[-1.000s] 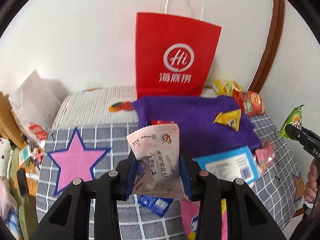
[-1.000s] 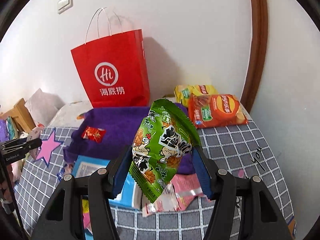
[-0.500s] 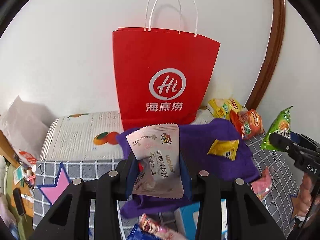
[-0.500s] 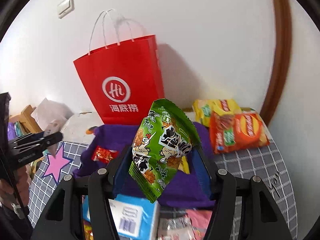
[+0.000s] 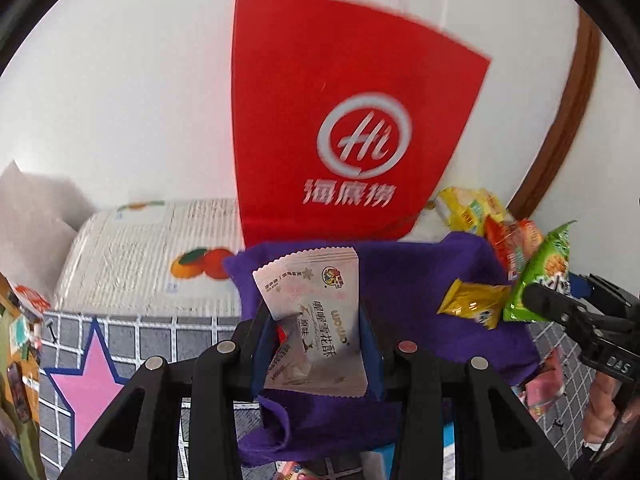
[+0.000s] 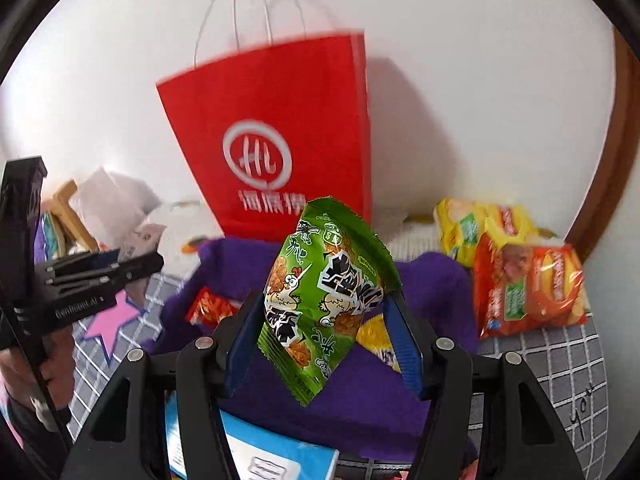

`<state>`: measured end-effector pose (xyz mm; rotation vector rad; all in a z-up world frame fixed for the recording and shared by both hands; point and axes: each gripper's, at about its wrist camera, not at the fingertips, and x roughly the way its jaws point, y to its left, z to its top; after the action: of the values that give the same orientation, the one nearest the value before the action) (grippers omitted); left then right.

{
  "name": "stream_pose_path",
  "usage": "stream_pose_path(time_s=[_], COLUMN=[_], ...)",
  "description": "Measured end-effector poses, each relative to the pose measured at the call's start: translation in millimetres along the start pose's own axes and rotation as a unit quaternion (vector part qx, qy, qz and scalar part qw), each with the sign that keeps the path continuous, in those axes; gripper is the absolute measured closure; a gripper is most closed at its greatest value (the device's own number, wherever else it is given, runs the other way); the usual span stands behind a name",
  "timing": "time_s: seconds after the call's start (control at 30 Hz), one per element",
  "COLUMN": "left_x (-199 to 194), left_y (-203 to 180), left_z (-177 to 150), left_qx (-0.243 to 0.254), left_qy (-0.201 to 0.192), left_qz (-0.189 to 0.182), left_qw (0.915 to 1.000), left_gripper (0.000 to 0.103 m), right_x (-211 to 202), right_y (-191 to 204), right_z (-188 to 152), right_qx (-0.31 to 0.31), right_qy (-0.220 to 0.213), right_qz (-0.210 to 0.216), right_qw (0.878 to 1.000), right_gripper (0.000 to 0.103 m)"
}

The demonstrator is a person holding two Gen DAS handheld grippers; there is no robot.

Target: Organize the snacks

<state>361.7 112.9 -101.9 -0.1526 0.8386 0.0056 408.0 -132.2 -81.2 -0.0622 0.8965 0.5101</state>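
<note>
Left wrist view: the left gripper (image 5: 316, 344) pinches a pale nougat sachet (image 5: 316, 320) across its middle, the red paper bag (image 5: 352, 120) at twelve o'clock; light and crinkly. Right wrist view: the right gripper (image 6: 324, 332) clamps a puffy green snack packet (image 6: 324, 296) by its sides; slippery film, probably crushable.

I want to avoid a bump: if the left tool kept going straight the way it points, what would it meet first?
Probably the purple cloth lying just ahead of the left tool, which holds a white snack packet. The red paper bag stands behind it; depth is uncertain.
</note>
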Motion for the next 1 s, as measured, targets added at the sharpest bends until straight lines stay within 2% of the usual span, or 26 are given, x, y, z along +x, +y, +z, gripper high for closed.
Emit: stream_pose_path(time_s=[0.13,0.53,0.8,1.0], left_x=[11.1,22.9,19.7,22.2], left_y=[8.7,12.2,8.1,7.9], left_z=[-0.5,-3.3,-3.1,-4.0], left_qx=[-0.012,-0.017,-0.011,-0.013], left_qy=[0.010,0.026,0.023,0.027], left_qz=[0.005,0.002,0.000,-0.001], left_qw=[0.9999,0.9995,0.9997,0.9996], left_gripper=[0.066,0.066,0.066,0.066], right_x=[18.7,31.4,52.2,62.3], right_y=[-8.6,-12.5,-5.0,-11.5], right_z=[-2.9,-9.8,-20.2,-25.2], right_qx=[0.025,-0.011,-0.032,-0.024], right_qy=[0.021,0.052,0.097,0.116], right_qz=[0.032,0.005,0.015,0.016], right_qw=[0.999,0.999,0.995,0.993], right_gripper=[0.043,0.043,0.043,0.042])
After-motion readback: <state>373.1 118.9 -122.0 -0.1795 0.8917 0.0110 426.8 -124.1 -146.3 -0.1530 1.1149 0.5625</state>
